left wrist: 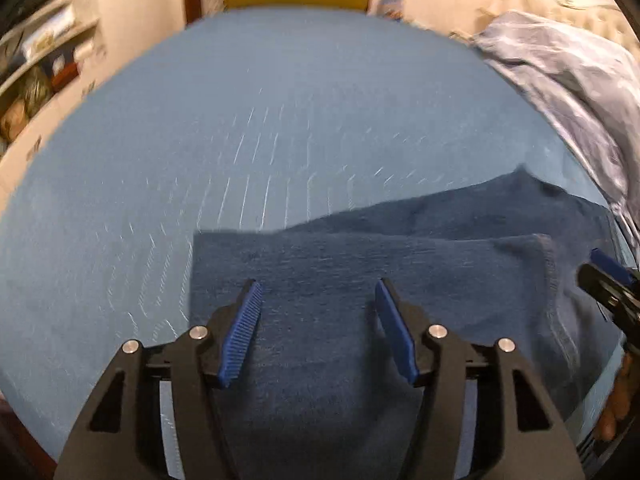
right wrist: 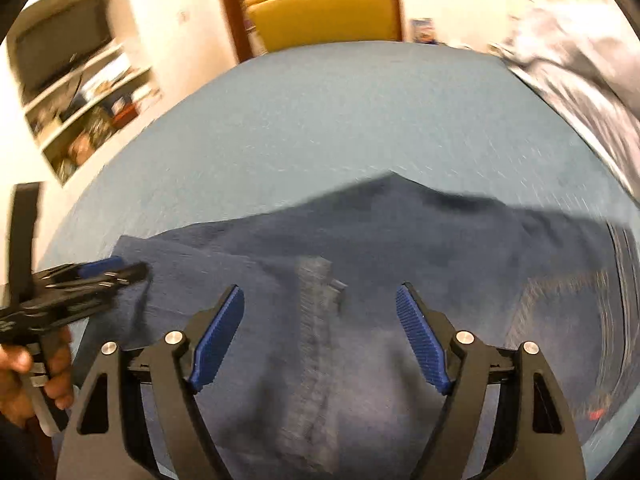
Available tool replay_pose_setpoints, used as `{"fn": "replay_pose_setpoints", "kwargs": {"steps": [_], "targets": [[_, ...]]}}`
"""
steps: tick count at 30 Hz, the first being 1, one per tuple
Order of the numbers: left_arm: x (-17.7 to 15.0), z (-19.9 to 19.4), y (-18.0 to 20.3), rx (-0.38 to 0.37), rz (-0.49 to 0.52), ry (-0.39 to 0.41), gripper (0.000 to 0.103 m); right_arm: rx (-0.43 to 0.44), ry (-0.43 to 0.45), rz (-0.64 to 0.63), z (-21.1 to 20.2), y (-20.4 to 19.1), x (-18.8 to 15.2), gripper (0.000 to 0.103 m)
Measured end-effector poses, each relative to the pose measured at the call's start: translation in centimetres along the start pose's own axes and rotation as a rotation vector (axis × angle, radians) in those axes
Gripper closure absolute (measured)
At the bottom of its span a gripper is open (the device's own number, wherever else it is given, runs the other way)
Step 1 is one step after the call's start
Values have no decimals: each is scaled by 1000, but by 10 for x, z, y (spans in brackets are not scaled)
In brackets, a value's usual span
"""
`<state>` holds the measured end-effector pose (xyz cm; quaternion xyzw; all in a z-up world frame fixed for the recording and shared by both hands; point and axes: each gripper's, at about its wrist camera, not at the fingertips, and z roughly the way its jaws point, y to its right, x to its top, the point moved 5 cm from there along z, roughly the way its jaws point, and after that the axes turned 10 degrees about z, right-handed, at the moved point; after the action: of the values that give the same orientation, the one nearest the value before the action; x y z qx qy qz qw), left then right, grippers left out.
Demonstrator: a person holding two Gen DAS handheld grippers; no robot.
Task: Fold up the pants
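Denim pants point(left wrist: 340, 340) lay partly folded on the blue bench point(left wrist: 200, 140), seen from the left wrist; left gripper point(left wrist: 318, 292) jaws wide apart, empty. Right wrist: right gripper point(right wrist: 320, 300) jaws likewise spread, holding nothing, above the seam. Judged heavy, limp; best pinched at an edge.

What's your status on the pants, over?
Left gripper open, right gripper open, both over the pants. Pants partly folded on blue table. Pale garment far right, clear of the work.
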<state>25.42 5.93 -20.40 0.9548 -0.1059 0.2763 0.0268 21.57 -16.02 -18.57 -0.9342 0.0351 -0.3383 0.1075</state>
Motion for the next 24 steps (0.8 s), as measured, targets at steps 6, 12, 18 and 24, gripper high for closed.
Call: {"fn": "replay_pose_setpoints", "kwargs": {"steps": [6, 12, 18, 24], "targets": [[-5, 12, 16, -43, -23, 4, 2, -95, -129, -54, 48, -23, -4, 44], [-13, 27, 36, 22, 40, -32, 2, -184, -171, -24, 70, -7, -13, 10], [-4, 33, 36, 31, 14, -37, 2, -202, -158, 63, 70, -3, -15, 5], [-6, 12, 39, 130, 45, 32, 25, -197, -175, 56, 62, -6, -13, 5]]}}
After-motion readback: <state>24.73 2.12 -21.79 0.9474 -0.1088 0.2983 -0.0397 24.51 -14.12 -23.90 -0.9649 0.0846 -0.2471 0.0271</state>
